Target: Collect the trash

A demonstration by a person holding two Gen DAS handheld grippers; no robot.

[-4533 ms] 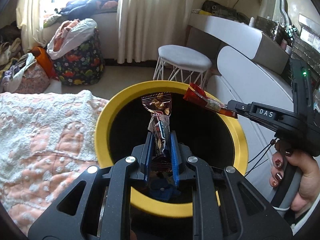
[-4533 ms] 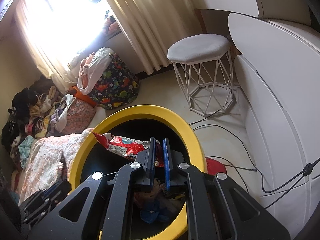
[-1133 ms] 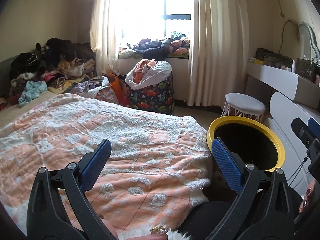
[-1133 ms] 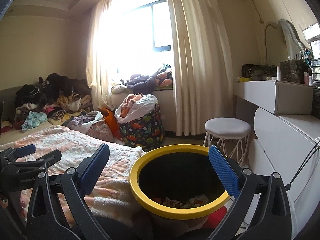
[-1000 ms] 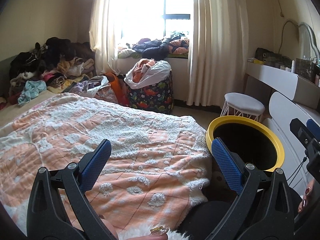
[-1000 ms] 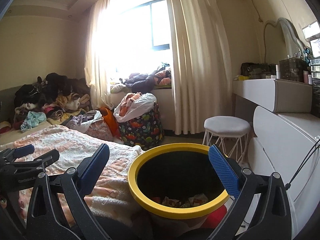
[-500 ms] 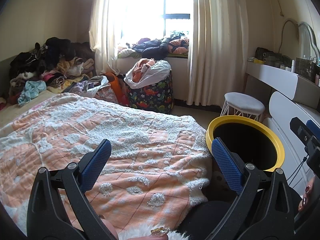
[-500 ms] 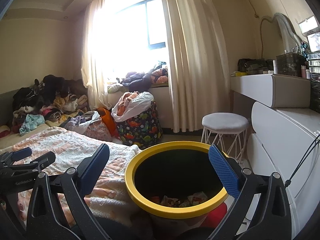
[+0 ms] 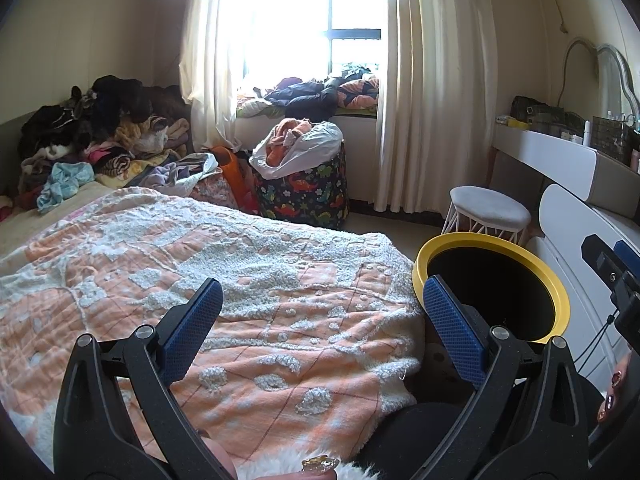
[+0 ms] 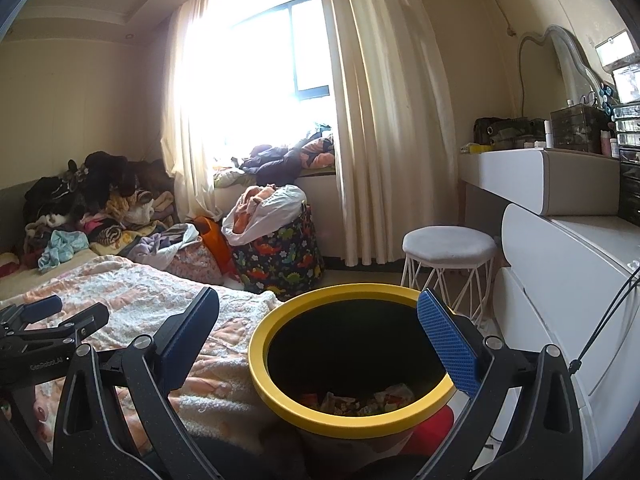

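Since 4.5 seconds ago, both grippers pulled back off the bin and emptied of their snack wrappers; in the last half second, right-wrist view dropped a touch lower and nearer the bin, left-wrist view barely shifted. Largest in view: bed under an orange-and-white tufted blanket, filling the left and centre of the left wrist view. Behind it, cream curtains framing a bright window. Against the far wall, heaped clothes. At the right, white dresser with a curved front. By the window, dinosaur-print laundry bag stuffed with clothes. Just beside the foot of the bed, round bin with a thick yellow rim and black inside, standing upright between blanket and dresser. Behind the bin, white stool on a wire frame. Left gripper spread wide, blue pads far apart, holding nothing, poised over the blanket with its right finger overlapping the bin's rim in the picture. Right gripper likewise wide open and empty, framing the bin's mouth. Smallest: crumpled wrappers, red, white and yellowish, lying at the bin's bottom, only partly seen over the near rim.
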